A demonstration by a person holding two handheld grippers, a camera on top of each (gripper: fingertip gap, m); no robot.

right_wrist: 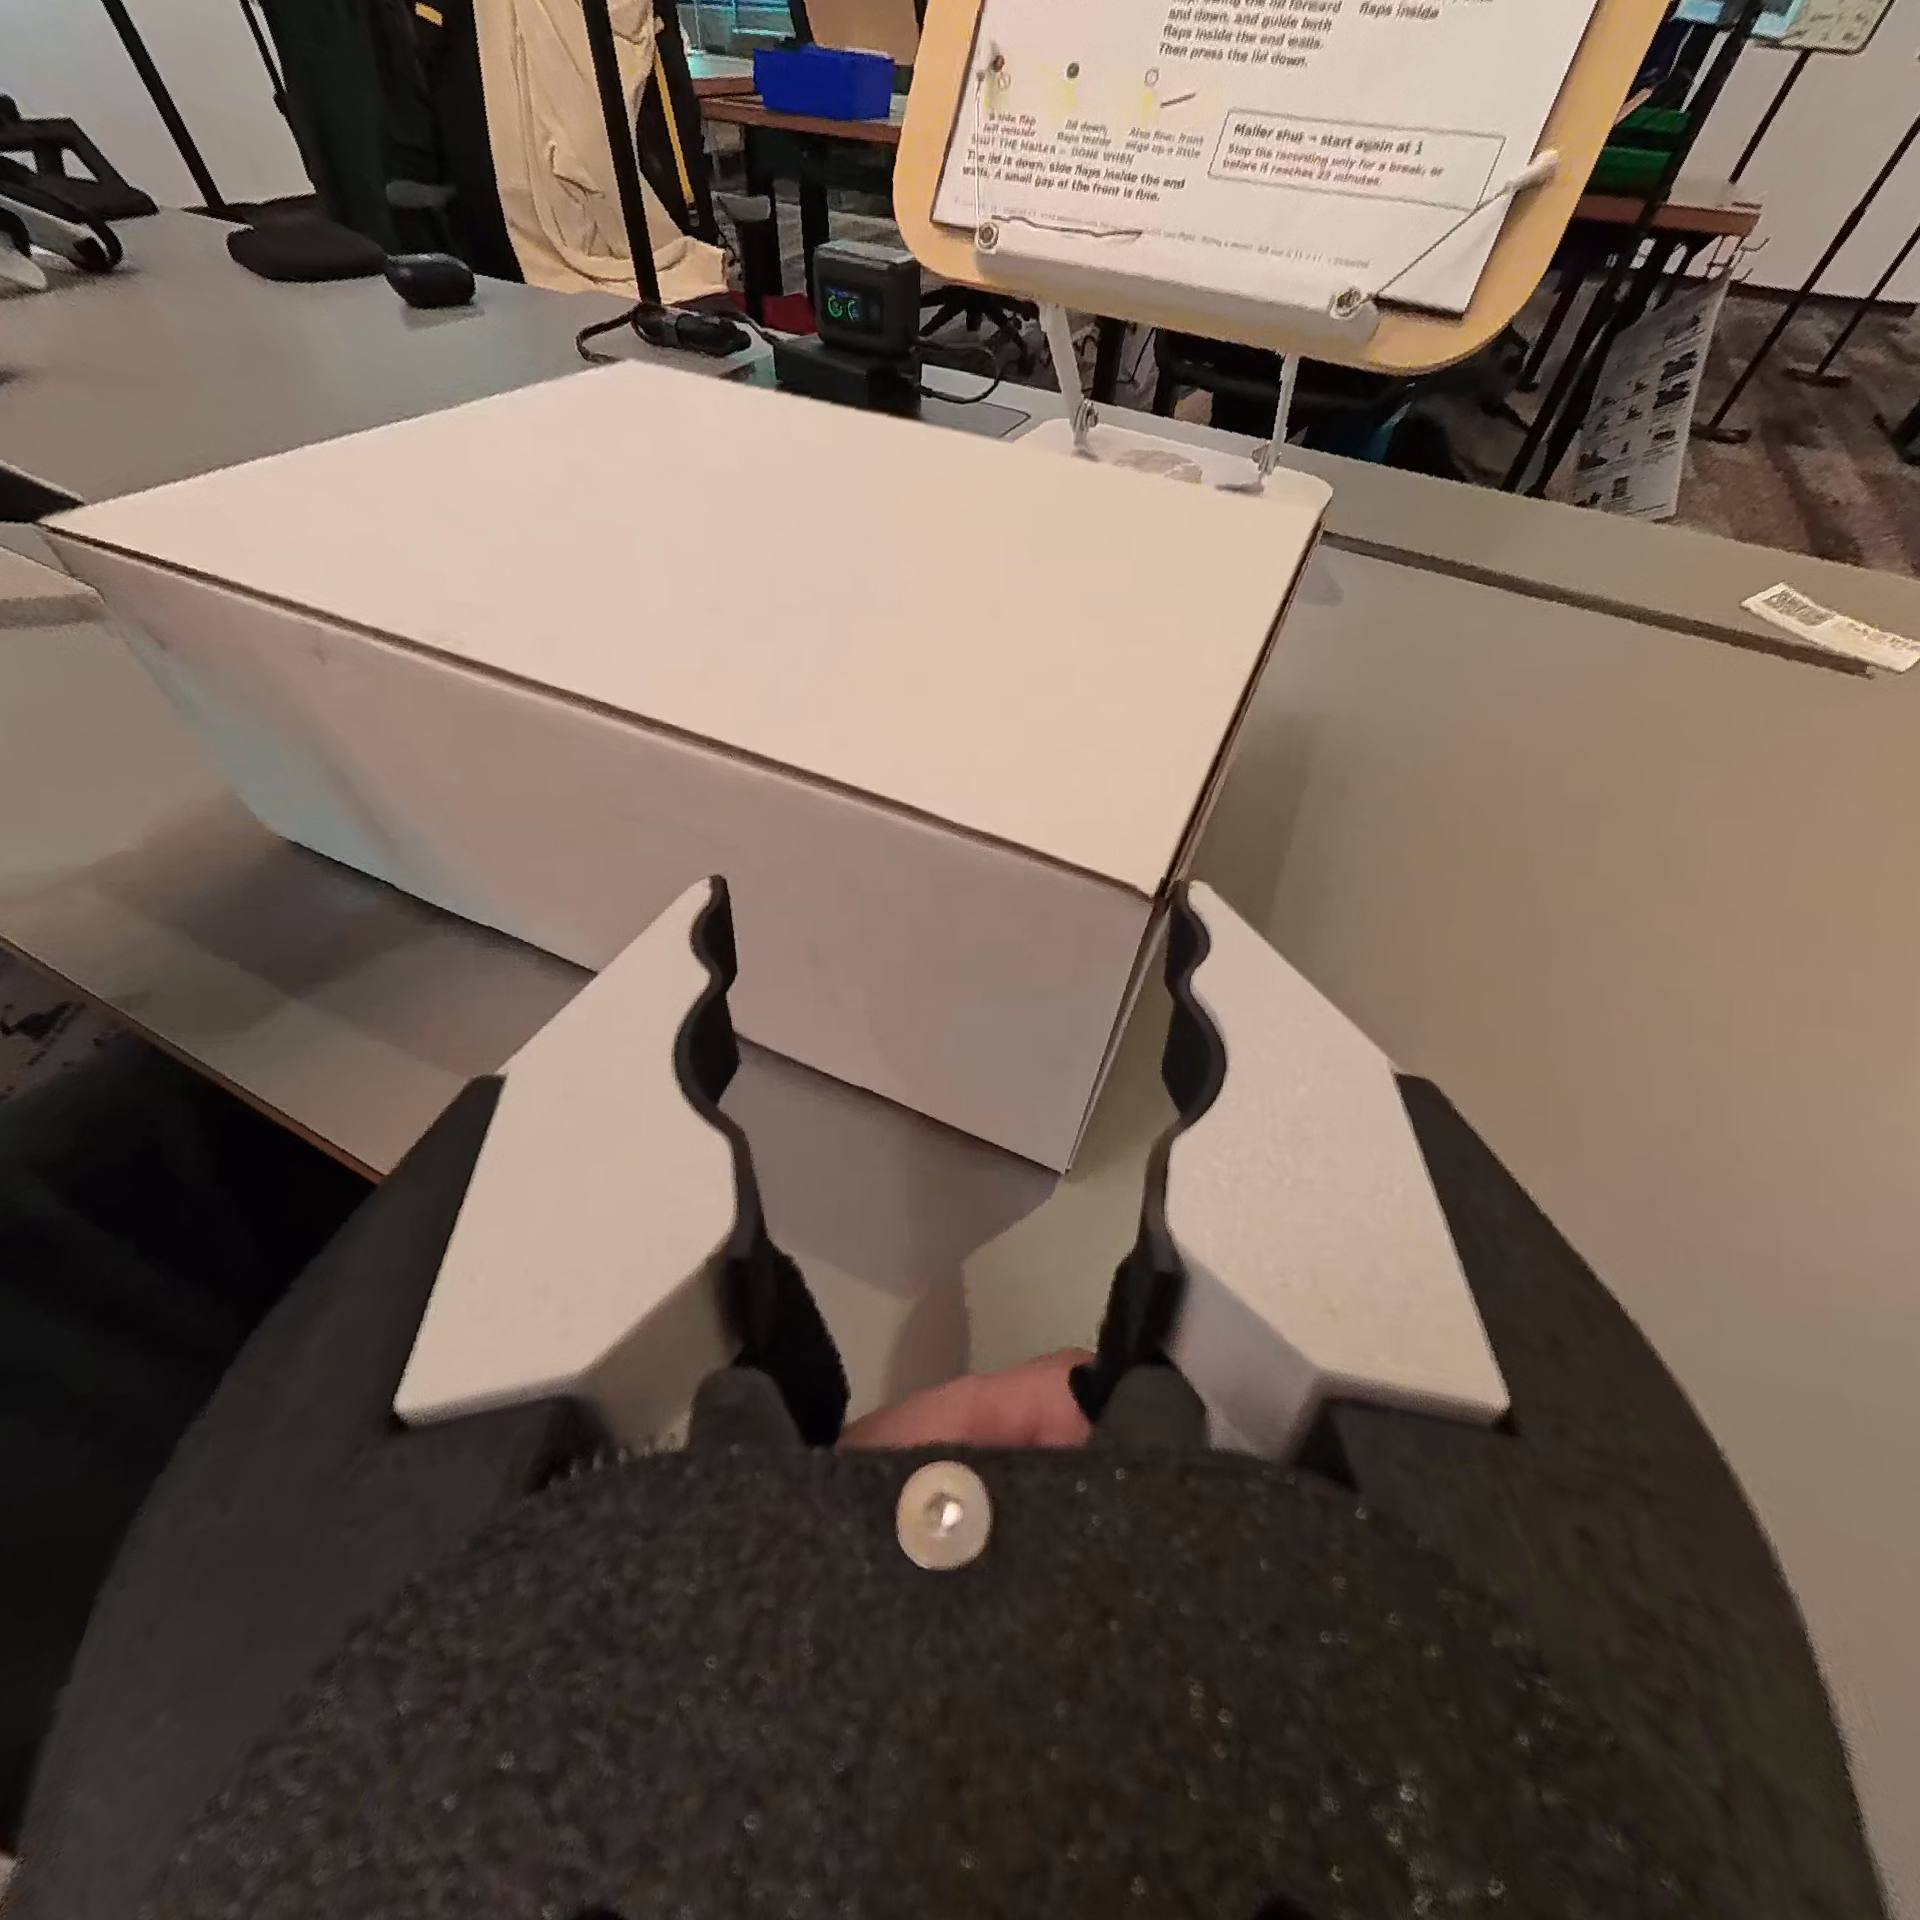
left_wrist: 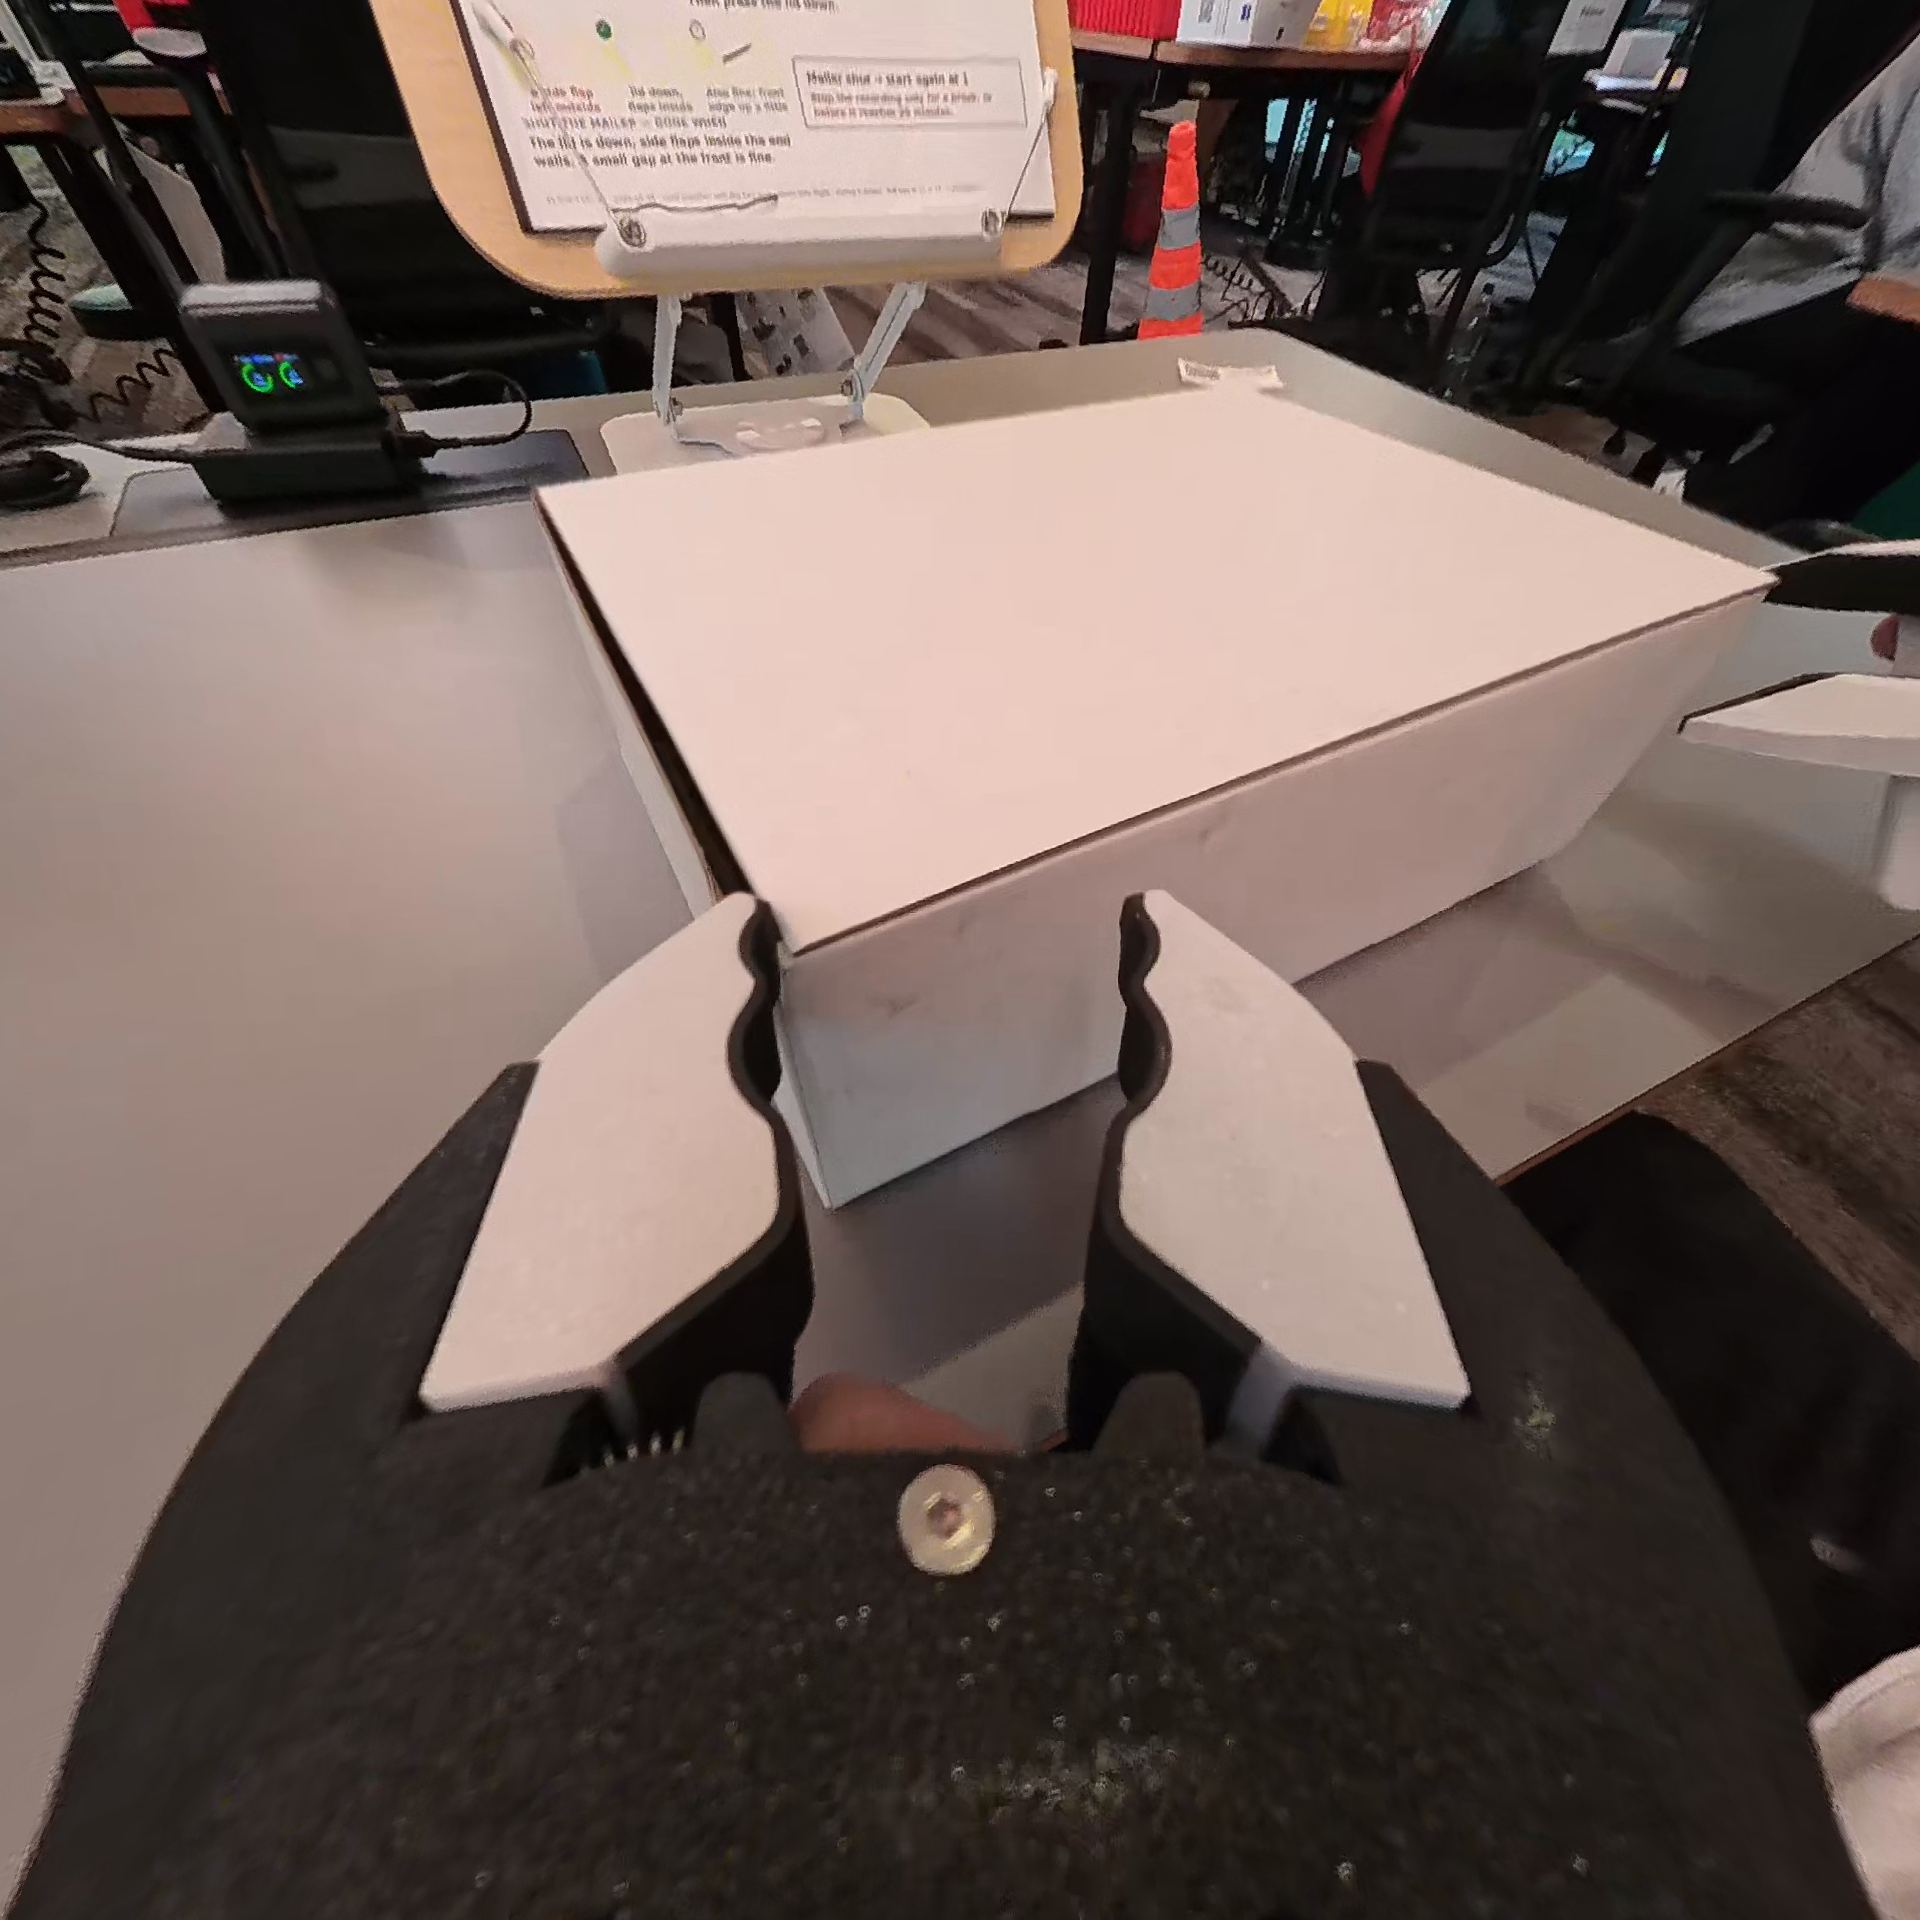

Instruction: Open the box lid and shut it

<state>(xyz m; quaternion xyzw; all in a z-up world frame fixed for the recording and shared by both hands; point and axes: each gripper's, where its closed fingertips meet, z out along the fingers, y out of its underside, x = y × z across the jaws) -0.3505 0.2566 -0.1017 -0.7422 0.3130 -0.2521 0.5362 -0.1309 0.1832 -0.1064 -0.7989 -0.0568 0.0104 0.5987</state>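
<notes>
A white cardboard mailer box [left_wrist: 1091,665] lies on the grey table [left_wrist: 260,831] with its lid down flat. My left gripper [left_wrist: 951,925] is open, its fingers straddling the box's near left corner at lid height. In the right wrist view the same box [right_wrist: 727,623] has its near right corner between the fingers of my open right gripper [right_wrist: 951,904]. Neither gripper holds anything. The right gripper's tips [left_wrist: 1839,644] show at the box's far corner in the left wrist view.
A wooden stand with an instruction sheet [left_wrist: 748,125] stands behind the box on a white base [left_wrist: 769,431]. A black device with a lit screen [left_wrist: 281,384] and cables sits back left. An orange cone [left_wrist: 1174,239] stands beyond the table. A paper label [right_wrist: 1829,629] lies on the table to the right.
</notes>
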